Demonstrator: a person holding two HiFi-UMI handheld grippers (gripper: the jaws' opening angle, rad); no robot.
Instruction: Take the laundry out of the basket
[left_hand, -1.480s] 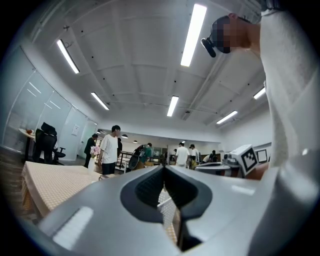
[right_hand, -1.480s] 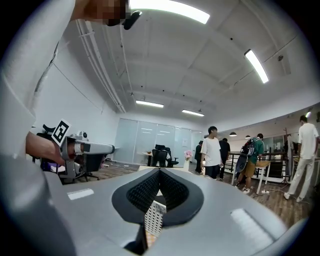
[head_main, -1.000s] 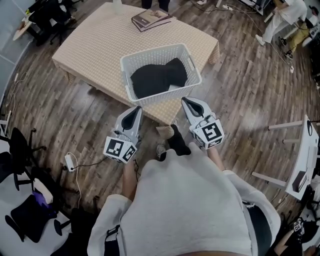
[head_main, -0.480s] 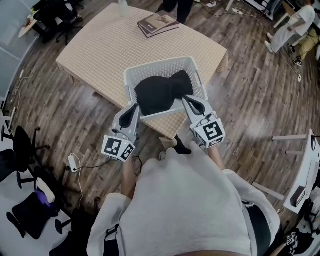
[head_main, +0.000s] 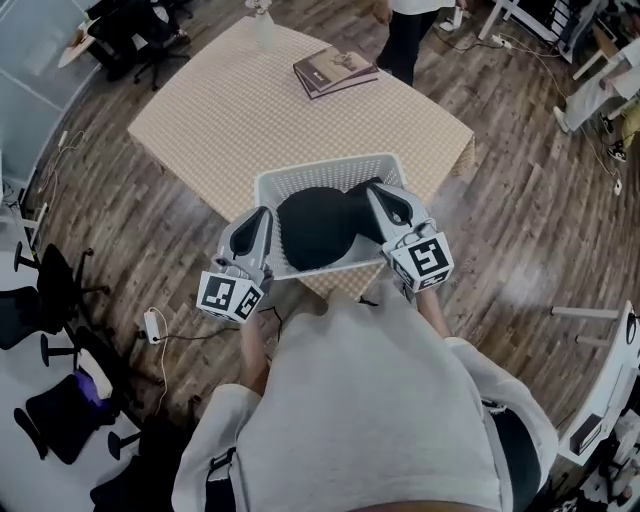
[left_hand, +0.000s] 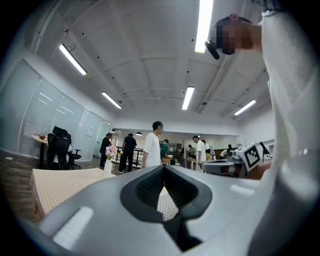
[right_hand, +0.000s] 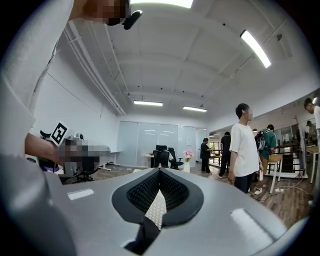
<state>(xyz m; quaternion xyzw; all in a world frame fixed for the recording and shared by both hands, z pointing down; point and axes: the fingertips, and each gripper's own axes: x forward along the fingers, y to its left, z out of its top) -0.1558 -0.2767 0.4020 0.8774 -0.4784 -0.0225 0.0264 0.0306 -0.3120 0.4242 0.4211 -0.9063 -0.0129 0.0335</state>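
A white slatted basket (head_main: 300, 181) stands at the near edge of a low table (head_main: 240, 100) with a checked cloth. Black laundry (head_main: 320, 230) fills it. In the head view my left gripper (head_main: 262, 213) reaches the basket's near left corner, and my right gripper (head_main: 376, 189) lies over its right side, beside the laundry. Both point level across the table. The jaws of each meet at the tips with nothing between them, as the left gripper view (left_hand: 163, 169) and the right gripper view (right_hand: 159, 171) show. Basket and laundry are hidden in both gripper views.
A book (head_main: 335, 70) and a vase of flowers (head_main: 262, 15) sit on the table's far part. A person (head_main: 410, 30) stands at its far side. Office chairs (head_main: 50, 290) and a power strip with cable (head_main: 152, 322) are on the floor at left.
Both grippers have moved forward from over the floor to the basket's near corners. The table and basket have come closer in the head view.
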